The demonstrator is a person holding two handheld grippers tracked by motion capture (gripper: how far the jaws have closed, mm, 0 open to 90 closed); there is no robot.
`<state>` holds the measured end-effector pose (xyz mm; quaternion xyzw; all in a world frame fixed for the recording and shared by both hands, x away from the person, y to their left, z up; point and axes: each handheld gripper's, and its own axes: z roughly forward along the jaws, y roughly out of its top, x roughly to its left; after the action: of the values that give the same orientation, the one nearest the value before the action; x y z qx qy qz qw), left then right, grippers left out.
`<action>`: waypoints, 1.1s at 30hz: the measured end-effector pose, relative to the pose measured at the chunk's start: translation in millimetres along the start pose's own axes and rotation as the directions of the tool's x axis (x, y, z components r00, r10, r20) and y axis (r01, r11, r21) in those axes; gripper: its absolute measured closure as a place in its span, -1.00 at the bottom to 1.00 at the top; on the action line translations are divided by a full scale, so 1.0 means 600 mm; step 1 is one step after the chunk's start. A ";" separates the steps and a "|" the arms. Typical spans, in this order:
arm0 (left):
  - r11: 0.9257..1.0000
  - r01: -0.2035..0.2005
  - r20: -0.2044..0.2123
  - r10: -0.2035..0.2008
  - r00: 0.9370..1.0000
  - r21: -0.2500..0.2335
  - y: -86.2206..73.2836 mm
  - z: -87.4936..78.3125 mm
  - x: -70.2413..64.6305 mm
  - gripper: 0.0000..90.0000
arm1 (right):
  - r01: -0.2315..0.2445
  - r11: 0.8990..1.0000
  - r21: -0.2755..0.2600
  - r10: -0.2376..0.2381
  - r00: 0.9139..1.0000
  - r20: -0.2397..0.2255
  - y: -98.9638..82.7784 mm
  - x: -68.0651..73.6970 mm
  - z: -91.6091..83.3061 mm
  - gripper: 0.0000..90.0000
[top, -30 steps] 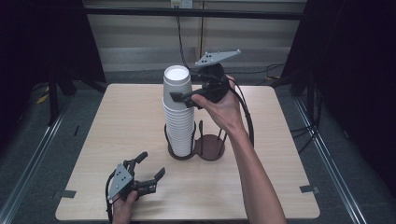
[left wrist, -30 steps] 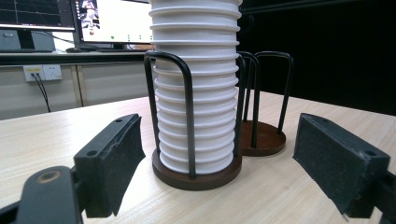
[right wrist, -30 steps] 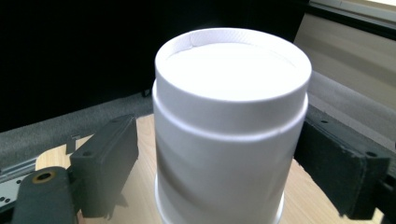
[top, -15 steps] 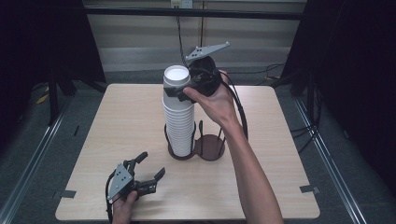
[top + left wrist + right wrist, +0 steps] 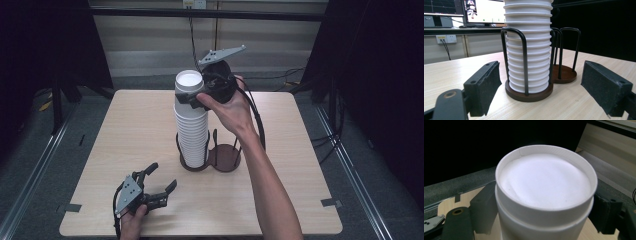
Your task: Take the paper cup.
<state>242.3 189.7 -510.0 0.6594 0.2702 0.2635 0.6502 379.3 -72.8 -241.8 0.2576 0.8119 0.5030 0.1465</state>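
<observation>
A tall stack of upturned white paper cups (image 5: 191, 131) stands in the left ring of a dark wire cup holder (image 5: 226, 159) at the middle of the table. My right gripper (image 5: 193, 94), held in a hand, is at the top of the stack, its jaws on either side of the top cup (image 5: 546, 182) with the pads against its wall. My left gripper (image 5: 162, 176) rests low near the front left of the table, open, with nothing between its jaws. In the left gripper view, the stack (image 5: 529, 50) and holder (image 5: 564, 74) stand just ahead.
The holder's right ring (image 5: 227, 152) holds no cups. The wooden table (image 5: 310, 165) has metal rails along both sides. A cable (image 5: 257, 125) trails from the right gripper over the forearm. Monitors (image 5: 484, 10) stand on a bench behind.
My right gripper has moved left and slightly up, onto the top of the stack, and its jaws now sit around the top cup. The left gripper has stayed put.
</observation>
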 end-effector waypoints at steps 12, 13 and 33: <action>1.000 0.000 -0.001 0.000 1.000 0.000 0.000 0.000 0.000 -0.66 | -0.001 0.999 -0.047 0.001 1.000 -0.004 0.005 0.000 -0.010 -0.54; 1.000 0.000 0.000 0.000 1.000 0.000 0.000 0.000 0.000 -0.66 | -0.003 0.999 -0.048 0.002 1.000 -0.004 0.006 0.001 -0.010 -0.54; 1.000 0.001 0.001 -0.001 1.000 0.000 0.000 0.000 0.000 -0.66 | -0.019 0.983 -0.183 0.015 1.000 -0.024 0.012 -0.002 -0.037 -0.52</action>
<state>242.3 189.7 -510.0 0.6594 0.2702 0.2631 0.6503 371.2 -87.6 -225.4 0.2441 0.7615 0.5798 0.1561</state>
